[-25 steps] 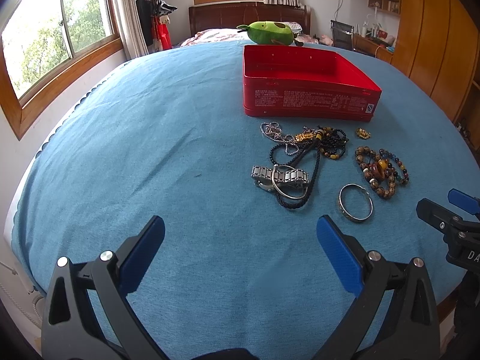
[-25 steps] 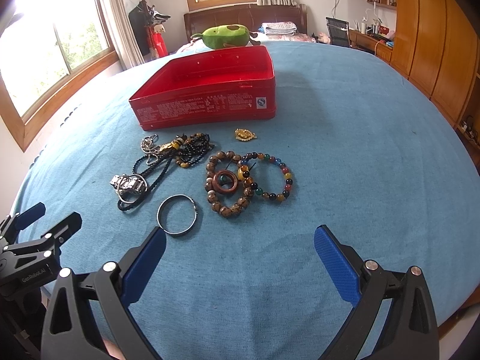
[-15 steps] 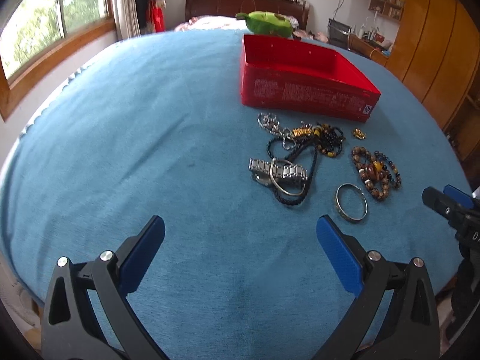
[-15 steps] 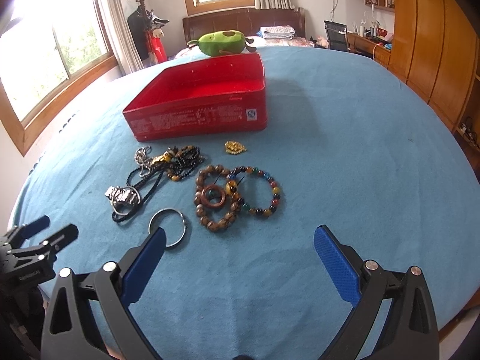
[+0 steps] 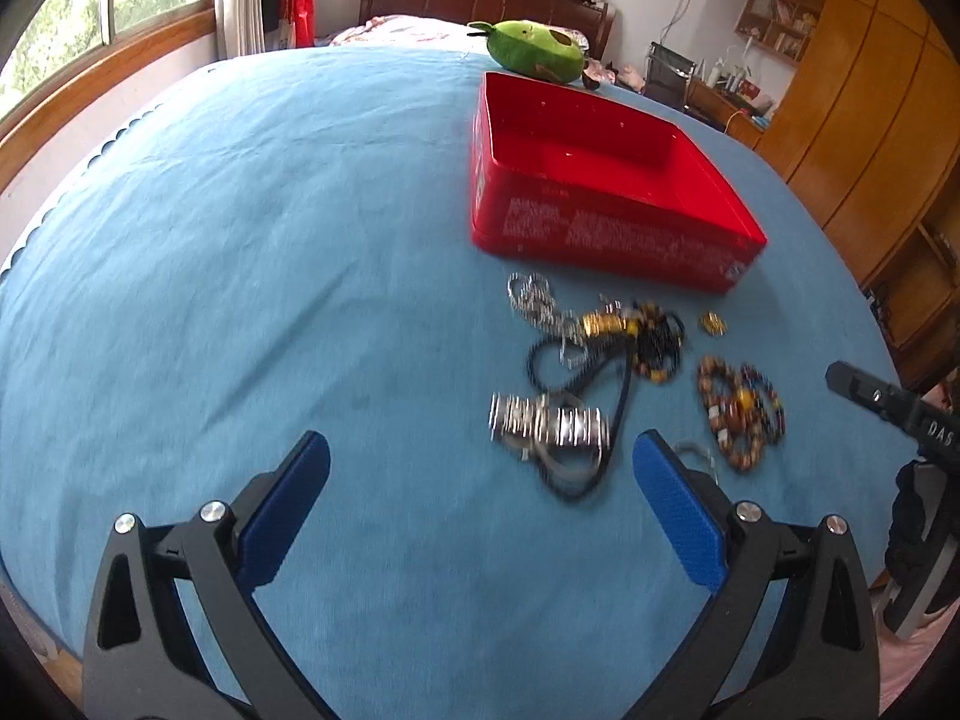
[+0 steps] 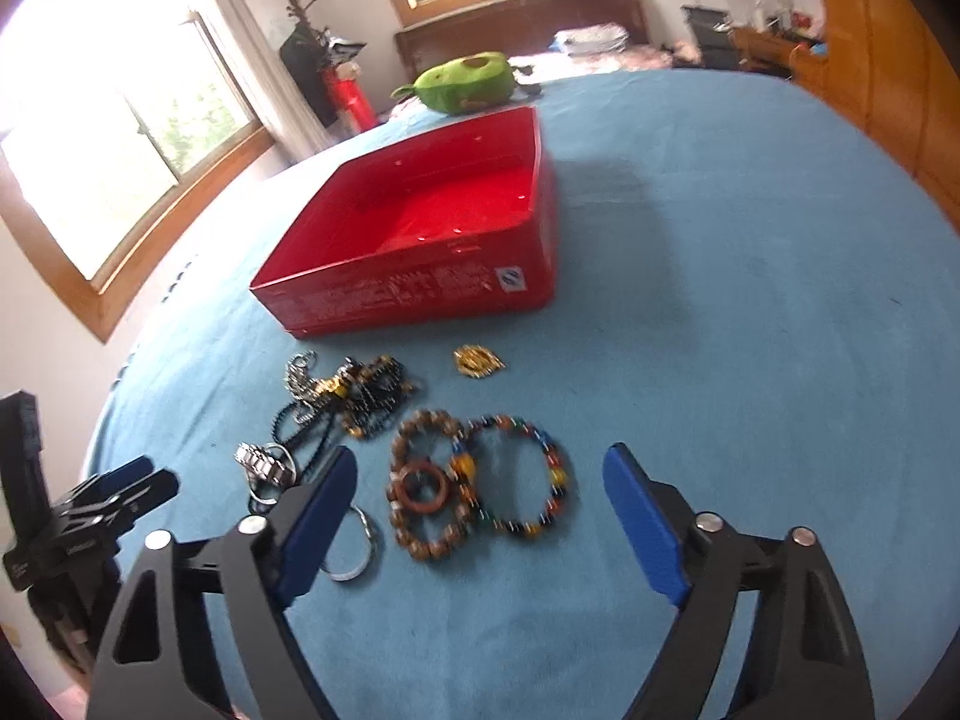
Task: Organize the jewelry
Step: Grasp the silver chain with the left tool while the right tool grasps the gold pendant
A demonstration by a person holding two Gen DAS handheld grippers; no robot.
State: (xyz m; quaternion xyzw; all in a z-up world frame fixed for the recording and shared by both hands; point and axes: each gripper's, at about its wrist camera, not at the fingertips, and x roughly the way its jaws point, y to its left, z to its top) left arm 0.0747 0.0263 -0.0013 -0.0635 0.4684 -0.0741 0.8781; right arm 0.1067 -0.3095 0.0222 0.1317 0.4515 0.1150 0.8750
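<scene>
Right wrist view is showing the right gripper [image 6: 480, 516] gaping wide, gripping nothing, above two beaded bracelets [image 6: 480, 486] on the blue cloth [image 6: 720, 300] (near the red box [image 6: 420, 294]); the left gripper [image 5: 480, 498] is likewise hanging wide, empty, by the metal watchband [image 5: 549, 423].

Jewelry pile [image 6: 384, 438] lies on bedspread [image 6: 720, 300] before box [image 6: 420, 294].

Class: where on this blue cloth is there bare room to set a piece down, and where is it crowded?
Bare cloth spreads left of the red box and right of it. The box's floor is bare too. Crowded: in front of the box, around the tangled necklaces, bead bracelets and silver bangle.
</scene>
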